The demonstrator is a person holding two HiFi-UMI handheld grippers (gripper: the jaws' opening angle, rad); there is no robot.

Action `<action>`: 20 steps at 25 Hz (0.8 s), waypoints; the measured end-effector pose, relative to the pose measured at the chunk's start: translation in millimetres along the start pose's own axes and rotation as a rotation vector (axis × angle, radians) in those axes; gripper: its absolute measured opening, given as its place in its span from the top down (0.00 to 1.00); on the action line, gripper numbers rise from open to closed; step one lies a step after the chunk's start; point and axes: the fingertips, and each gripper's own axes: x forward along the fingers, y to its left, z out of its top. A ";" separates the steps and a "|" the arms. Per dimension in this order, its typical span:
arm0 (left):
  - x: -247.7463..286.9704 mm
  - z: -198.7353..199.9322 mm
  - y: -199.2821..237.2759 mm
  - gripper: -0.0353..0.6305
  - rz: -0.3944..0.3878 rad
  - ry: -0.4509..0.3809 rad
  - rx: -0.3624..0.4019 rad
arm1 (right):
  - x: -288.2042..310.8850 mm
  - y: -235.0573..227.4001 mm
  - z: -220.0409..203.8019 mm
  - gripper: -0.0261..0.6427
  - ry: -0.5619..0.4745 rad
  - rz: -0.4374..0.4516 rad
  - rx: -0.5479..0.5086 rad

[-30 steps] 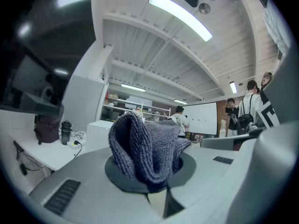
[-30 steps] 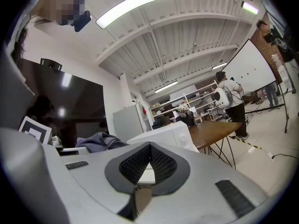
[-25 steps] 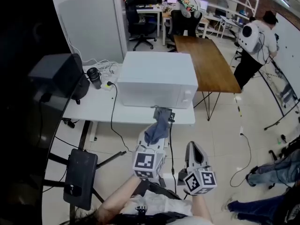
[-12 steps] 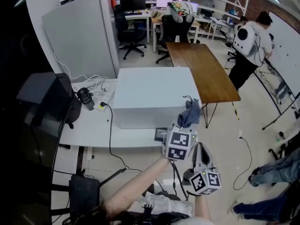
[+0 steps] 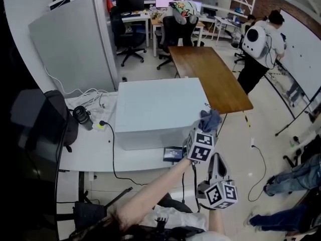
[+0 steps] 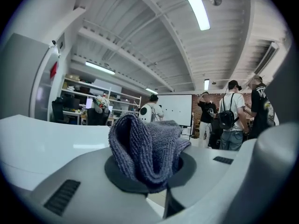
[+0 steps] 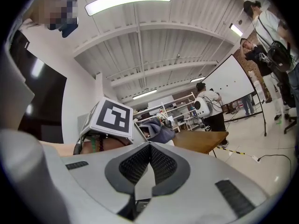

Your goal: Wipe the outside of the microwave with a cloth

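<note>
The white microwave (image 5: pixel 160 109) stands on a white table (image 5: pixel 90 154) in the head view. My left gripper (image 5: pixel 206 130) is at the microwave's right front corner, shut on a blue-grey cloth (image 5: pixel 209 119) that bunches up out of its jaws. In the left gripper view the cloth (image 6: pixel 147 148) fills the left gripper (image 6: pixel 150 174), with the microwave's white surface (image 6: pixel 42 143) to the left. My right gripper (image 5: pixel 216 160) hangs lower, off the table's front edge. In its own view the right gripper (image 7: pixel 149 161) is shut with nothing in it.
A small dark device (image 5: pixel 173 153) lies at the table's front edge below the microwave. A black bag (image 5: pixel 45 119), a dark cup (image 5: pixel 83 117) and cables sit to the left. A brown table (image 5: pixel 210 74) stands behind, with a person (image 5: pixel 258 44) beyond it.
My left gripper has carried the cloth from below the table's front edge up and right to the microwave's right front corner. The right gripper has stayed low.
</note>
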 end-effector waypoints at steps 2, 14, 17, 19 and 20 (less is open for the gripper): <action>4.8 -7.4 6.9 0.87 0.014 0.014 -0.004 | 6.7 0.5 3.6 0.93 -0.002 0.004 -0.005; -88.4 -15.3 130.0 0.86 0.339 0.019 -0.028 | 34.0 21.1 -6.8 0.93 0.053 0.106 0.007; -134.1 -16.9 170.6 0.86 0.447 0.002 -0.068 | 39.6 39.4 -12.1 0.93 0.075 0.164 0.008; -168.1 -21.2 199.5 0.86 0.529 -0.017 -0.108 | 42.6 49.5 -15.7 0.93 0.085 0.197 0.011; -186.0 -24.7 214.7 0.86 0.573 -0.025 -0.125 | 43.9 53.6 -17.4 0.93 0.087 0.210 0.013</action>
